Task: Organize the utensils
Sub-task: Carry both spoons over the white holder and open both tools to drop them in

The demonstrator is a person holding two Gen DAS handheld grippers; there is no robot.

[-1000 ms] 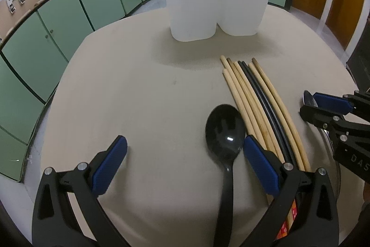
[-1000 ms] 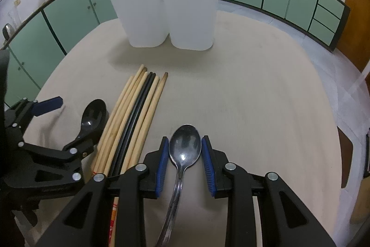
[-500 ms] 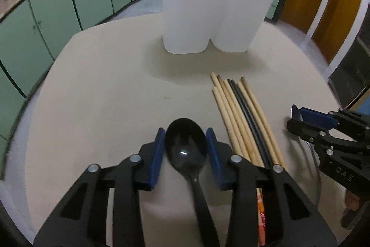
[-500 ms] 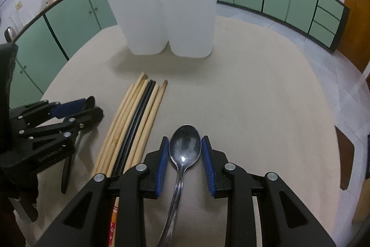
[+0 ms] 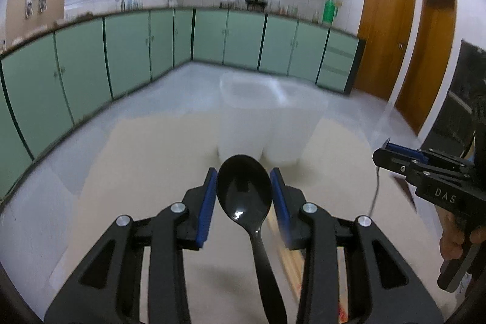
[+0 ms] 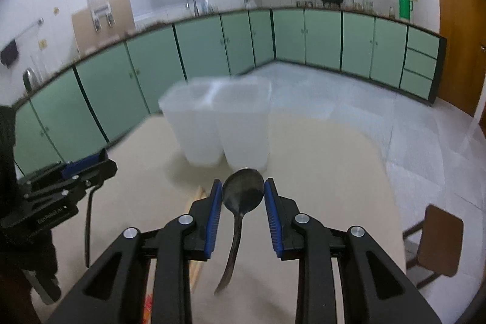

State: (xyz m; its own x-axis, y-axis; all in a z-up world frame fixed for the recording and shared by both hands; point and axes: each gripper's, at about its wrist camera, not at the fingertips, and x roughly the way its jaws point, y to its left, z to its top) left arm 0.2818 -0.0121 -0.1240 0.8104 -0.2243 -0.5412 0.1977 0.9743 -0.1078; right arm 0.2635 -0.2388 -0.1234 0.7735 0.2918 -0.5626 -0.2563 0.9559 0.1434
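blue-padded left gripper (image 5: 243,196) is clamping a glossy black plastic spoon (image 5: 244,196), right gripper (image 6: 243,196) is clamping a dull oval metal spoon (image 6: 243,193).

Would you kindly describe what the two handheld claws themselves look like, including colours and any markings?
Both match: the left claw and right claw are matte black plastic frames with triangular cut-outs, silver round bolt heads at the pivots, and ribbed blue pads lining the fingers. Seen from the left wrist camera, the right claw's side carries white lettering "DAS". No cables are visible.
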